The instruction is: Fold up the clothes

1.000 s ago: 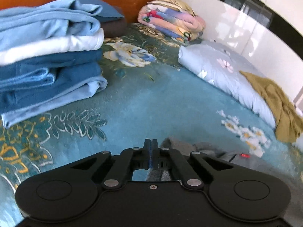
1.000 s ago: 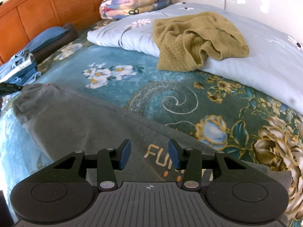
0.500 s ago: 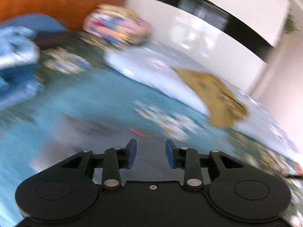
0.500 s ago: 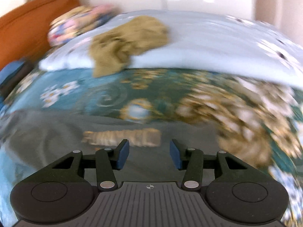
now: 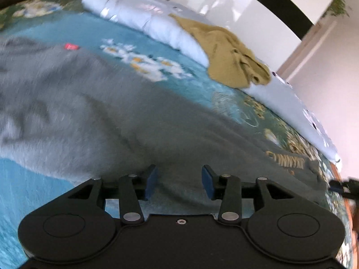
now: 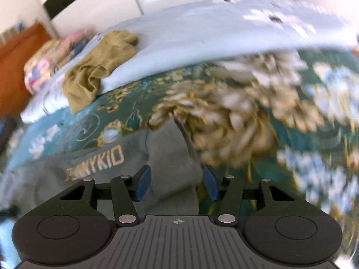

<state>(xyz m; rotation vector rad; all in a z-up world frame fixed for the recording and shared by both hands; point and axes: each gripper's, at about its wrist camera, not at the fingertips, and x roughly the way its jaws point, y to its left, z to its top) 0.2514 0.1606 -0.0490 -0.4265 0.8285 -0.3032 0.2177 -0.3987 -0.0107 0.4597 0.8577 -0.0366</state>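
The grey cotton sweatshirt with cream lettering on its chest [image 5: 139, 121] lies spread across the bed, its body running from one wrist view into the other. The left gripper [image 5: 179, 182] hovers over the sweatshirt's near edge with its jaws opening and nothing pinched between the blue pads. The right gripper [image 6: 177, 182] is also opening; a narrow grey strip of the sweatshirt, probably a sleeve or hem corner though blur makes that unsure, runs up between its pads without being pressed.

The main risk is a poor pick: both views are smeared, so either gripper could close on the teal floral bedspread [image 5: 107, 33] along with the grey cloth, or catch only one layer, and the fold would drag crooked. If the two grippers take hold at uneven points, the lettering side could bunch and the edges would not meet.

The bed is soft and patterned, so the cloth may cling and wrinkle rather than slide. A pale blue quilt [image 6: 202, 35] lies along the far side by the white wall, with a crumpled olive knitted garment [image 6: 98, 62] on it, still unfolded. A folded pink floral blanket [image 6: 47, 60] sits by the orange wooden headboard [image 6: 15, 62].
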